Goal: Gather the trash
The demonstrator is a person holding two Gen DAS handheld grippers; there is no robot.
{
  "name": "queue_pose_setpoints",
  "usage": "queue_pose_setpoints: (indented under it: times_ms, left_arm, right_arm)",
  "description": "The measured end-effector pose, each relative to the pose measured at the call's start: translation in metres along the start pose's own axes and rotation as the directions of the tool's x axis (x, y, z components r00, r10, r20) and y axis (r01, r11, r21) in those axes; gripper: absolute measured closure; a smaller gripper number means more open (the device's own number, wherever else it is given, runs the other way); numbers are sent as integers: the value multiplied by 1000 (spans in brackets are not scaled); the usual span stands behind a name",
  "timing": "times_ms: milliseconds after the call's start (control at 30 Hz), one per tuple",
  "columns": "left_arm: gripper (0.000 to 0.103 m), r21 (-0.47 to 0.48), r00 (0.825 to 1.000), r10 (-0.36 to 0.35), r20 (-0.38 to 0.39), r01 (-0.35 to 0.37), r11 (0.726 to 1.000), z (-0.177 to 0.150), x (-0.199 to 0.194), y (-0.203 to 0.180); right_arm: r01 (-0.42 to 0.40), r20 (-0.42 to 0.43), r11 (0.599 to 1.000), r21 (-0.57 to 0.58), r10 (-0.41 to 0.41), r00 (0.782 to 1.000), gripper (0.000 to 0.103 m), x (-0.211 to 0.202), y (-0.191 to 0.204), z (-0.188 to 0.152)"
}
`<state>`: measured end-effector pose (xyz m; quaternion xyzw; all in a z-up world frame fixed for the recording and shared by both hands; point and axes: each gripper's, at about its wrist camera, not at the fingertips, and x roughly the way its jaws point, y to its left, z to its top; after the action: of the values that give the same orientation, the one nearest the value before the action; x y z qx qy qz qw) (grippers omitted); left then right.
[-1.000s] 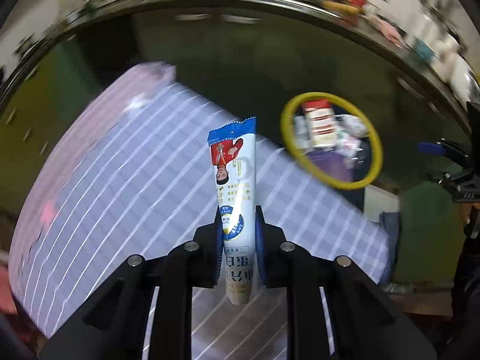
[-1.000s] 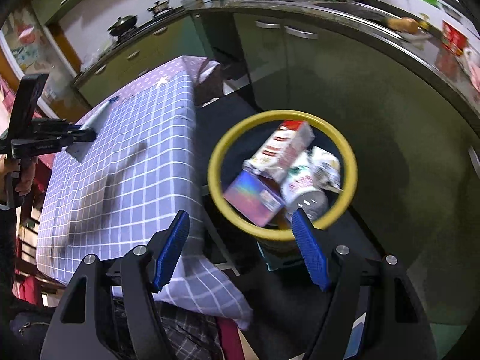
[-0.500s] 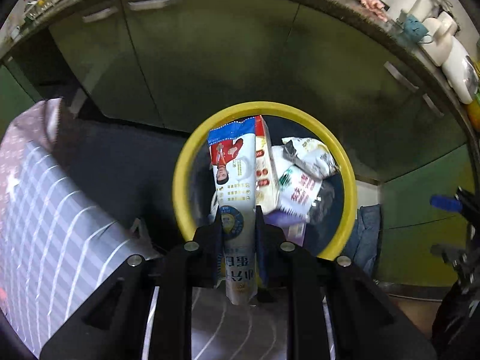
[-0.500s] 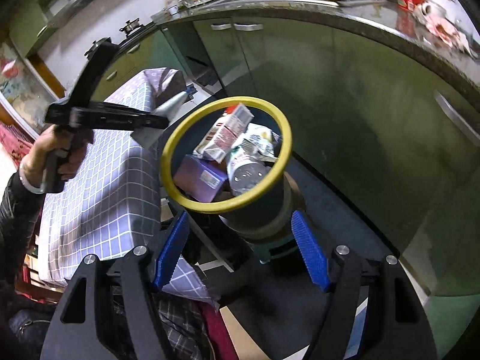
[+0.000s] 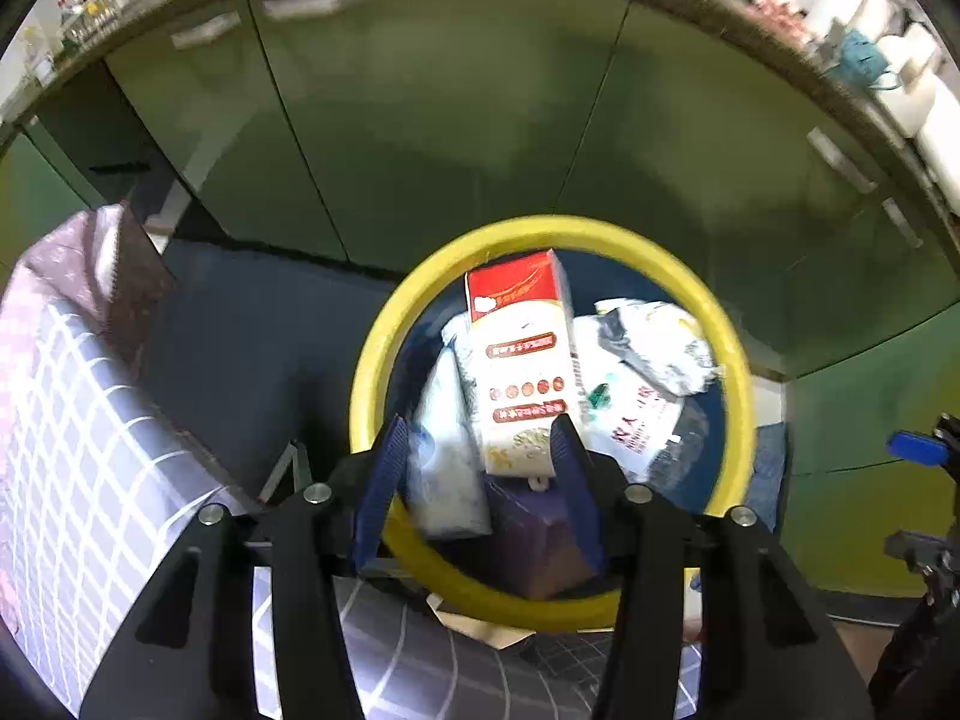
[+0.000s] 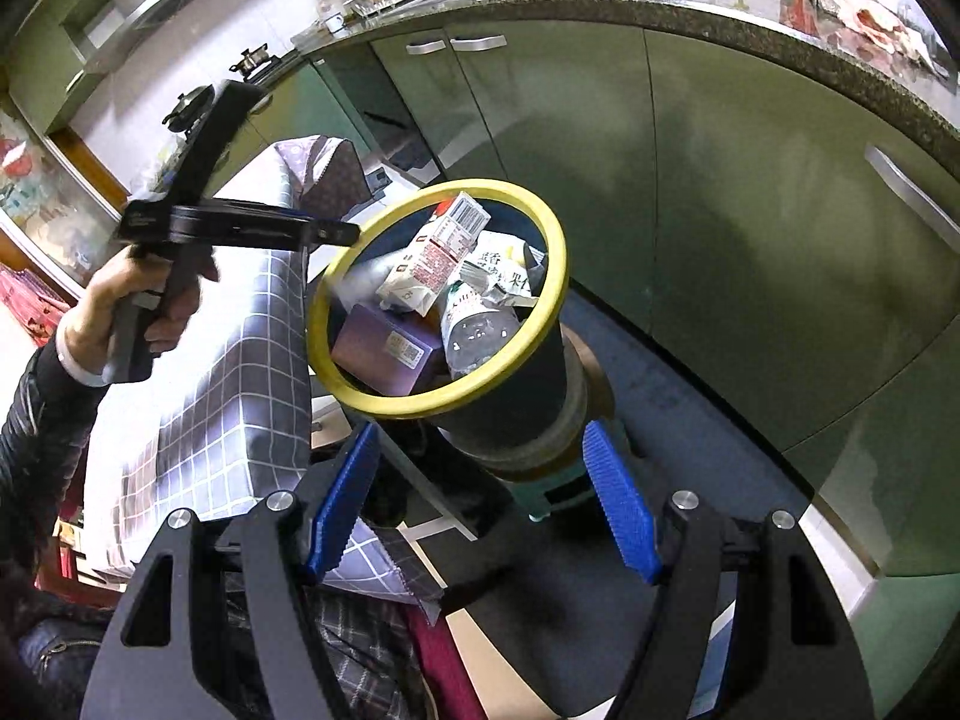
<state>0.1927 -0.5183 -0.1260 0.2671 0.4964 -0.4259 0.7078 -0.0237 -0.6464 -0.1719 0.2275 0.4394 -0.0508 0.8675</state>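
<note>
Left wrist view: left gripper (image 5: 480, 480) spread wide, nothing between its blue ribbed pads (image 5: 378, 480), poised directly above the round yellow-rimmed dark trash bin (image 5: 372, 372). Inside the bin: a red-and-white carton (image 5: 519, 360) lying with its long axis running away from the camera, red end pointing toward the green kitchen cabinets (image 5: 456, 120); a white-and-blue snack pouch (image 5: 447, 468), blurred, to its left with its long axis roughly parallel to the carton; a purple box (image 5: 528, 534) below the carton; crumpled white wrappers (image 5: 654, 348) to the right. Grid-patterned purple-and-white cloth on the tabletop (image 5: 72, 450) at left, just beside the bin. Right wrist view: right gripper (image 6: 480, 498) also spread wide and empty, held below the bin (image 6: 555, 276) and apart from it. The bin is seen tilted in this view and stands on a teal stool (image 6: 552, 492). The carton (image 6: 438, 258) here lies diagonally, one end up toward the far rim. A clear plastic bottle (image 6: 474, 324) lies beside the purple box (image 6: 384, 354). The left gripper (image 6: 336, 232), in the person's hand (image 6: 150, 300), reaches over the bin's near-left rim.
</note>
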Motion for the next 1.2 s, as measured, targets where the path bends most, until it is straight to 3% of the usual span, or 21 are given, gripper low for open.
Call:
queue_pose_setpoints:
  times_ms: [100, 167, 200, 233, 300, 433, 500, 600, 800, 900, 967, 1067, 1200]
  left_arm:
    - [54, 10, 997, -18, 71, 17, 1000, -18, -34, -6]
    - [44, 13, 991, -25, 133, 23, 1000, -36, -61, -12]
    - [32, 8, 985, -18, 172, 17, 1000, -48, -77, -13]
    - [19, -4, 973, 0, 230, 1, 1000, -68, -98, -14]
    - [9, -27, 953, 24, 301, -16, 999, -91, -123, -14]
    - [7, -154, 890, 149, 430, -91, 984, -168, -185, 0]
    - [7, -258, 847, 271, 457, -166, 952, -214, -209, 12]
    - [7, -393, 801, 414, 431, -247, 886, -274, -235, 24]
    - [7, -624, 734, 577, 359, -272, 733, -379, -279, 43]
    - [7, -693, 705, 637, 312, -290, 660, -415, -293, 40]
    - [7, -716, 694, 657, 296, -293, 633, -433, -300, 36]
    - [7, -732, 687, 669, 284, -295, 614, -451, -309, 33]
    - [7, -755, 654, 706, 270, -311, 577, -467, -322, 30]
  right_arm:
    - [-16, 6, 1000, 5, 16, 1000, 33, -1, 4, -4]
    - [-22, 8, 1000, -2, 22, 1000, 33, -2, 11, -8]
    - [-26, 11, 1000, -8, 26, 1000, 33, -2, 15, -10]
    - [-31, 13, 999, -17, 31, 999, 32, -3, 20, -11]
    - [-35, 17, 998, -44, 35, 999, 31, -4, 33, -14]
    - [-35, 29, 990, -134, 40, 999, 26, -5, 69, -20]
    - [-51, 45, 984, -169, 60, 997, 24, -8, 87, -22]
    - [-77, 90, 973, -217, 98, 991, 22, -16, 118, -28]
    - [-65, 128, 936, -345, 115, 985, 10, -26, 179, -46]
    - [-79, 146, 914, -397, 148, 978, 5, -33, 205, -53]
    - [-71, 166, 904, -423, 154, 974, 5, -41, 219, -59]
    - [-31, 224, 891, -453, 147, 963, 5, -54, 239, -68]
    - [5, 297, 881, -473, 154, 942, 5, -71, 259, -79]
